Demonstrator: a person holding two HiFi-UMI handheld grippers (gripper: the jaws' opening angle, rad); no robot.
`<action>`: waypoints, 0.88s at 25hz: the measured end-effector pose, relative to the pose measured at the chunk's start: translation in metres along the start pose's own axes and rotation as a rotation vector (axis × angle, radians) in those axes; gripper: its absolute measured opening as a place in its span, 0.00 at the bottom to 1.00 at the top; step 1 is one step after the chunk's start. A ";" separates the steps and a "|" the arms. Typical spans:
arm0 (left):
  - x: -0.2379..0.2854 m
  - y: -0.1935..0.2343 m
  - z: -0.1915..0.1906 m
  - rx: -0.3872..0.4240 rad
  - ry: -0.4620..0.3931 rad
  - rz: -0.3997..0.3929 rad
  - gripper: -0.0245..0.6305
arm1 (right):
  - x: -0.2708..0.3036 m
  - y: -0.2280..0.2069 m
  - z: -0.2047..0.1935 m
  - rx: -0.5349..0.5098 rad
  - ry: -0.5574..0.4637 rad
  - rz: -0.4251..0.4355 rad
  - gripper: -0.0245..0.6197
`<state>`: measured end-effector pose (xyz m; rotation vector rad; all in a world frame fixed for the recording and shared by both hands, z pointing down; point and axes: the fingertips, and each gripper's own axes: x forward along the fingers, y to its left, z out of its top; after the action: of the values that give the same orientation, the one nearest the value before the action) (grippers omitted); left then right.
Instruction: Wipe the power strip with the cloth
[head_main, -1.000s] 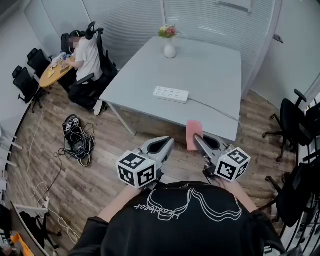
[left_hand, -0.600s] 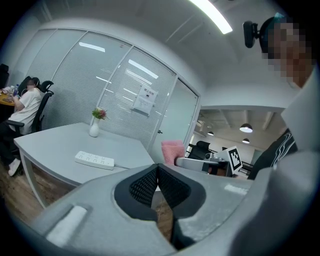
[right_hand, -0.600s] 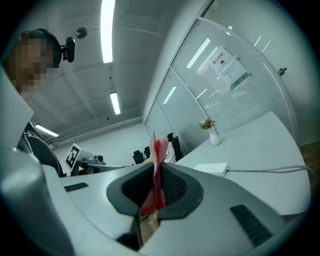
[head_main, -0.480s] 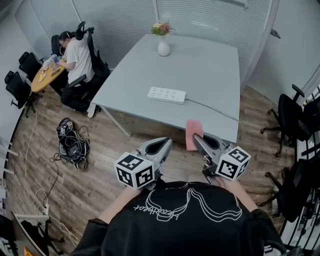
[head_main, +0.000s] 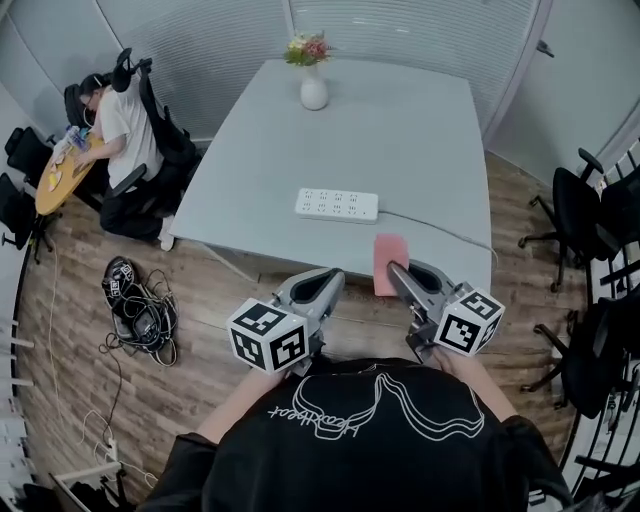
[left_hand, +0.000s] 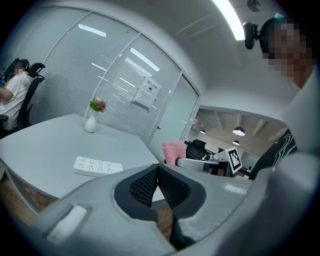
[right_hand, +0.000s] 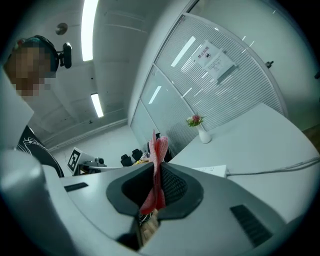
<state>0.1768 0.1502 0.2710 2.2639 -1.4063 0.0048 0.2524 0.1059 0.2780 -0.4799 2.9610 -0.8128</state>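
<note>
My right tool (head_main: 392, 272) is pinching a pink square cloth (head_main: 388, 252), which stands on edge between its jaws above the near edge of the pale grey worktop (head_main: 420, 140). My left tool (head_main: 333, 277) is pressed together with nothing in it, just beside the right one. The white oblong power strip (head_main: 336, 205) lies flat on the worktop's near half, apart from the cloth, with its cable (head_main: 440, 225) trailing right. A white vase of flowers (head_main: 313, 90) stands at the far edge.

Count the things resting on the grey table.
2: a vase of flowers at the far end and a power strip near the middle. The cloth is clamped in the right gripper, not on the table.
</note>
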 end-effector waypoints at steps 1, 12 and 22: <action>0.002 0.015 0.006 -0.003 0.013 -0.009 0.06 | 0.015 -0.004 0.003 0.009 -0.002 -0.012 0.10; 0.025 0.162 0.044 -0.048 0.105 -0.096 0.06 | 0.149 -0.047 -0.004 0.104 0.019 -0.141 0.10; 0.033 0.244 0.051 -0.063 0.158 -0.152 0.06 | 0.216 -0.069 -0.014 0.120 0.030 -0.251 0.10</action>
<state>-0.0267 0.0137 0.3283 2.2591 -1.1367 0.0878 0.0648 -0.0087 0.3356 -0.8500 2.8933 -1.0203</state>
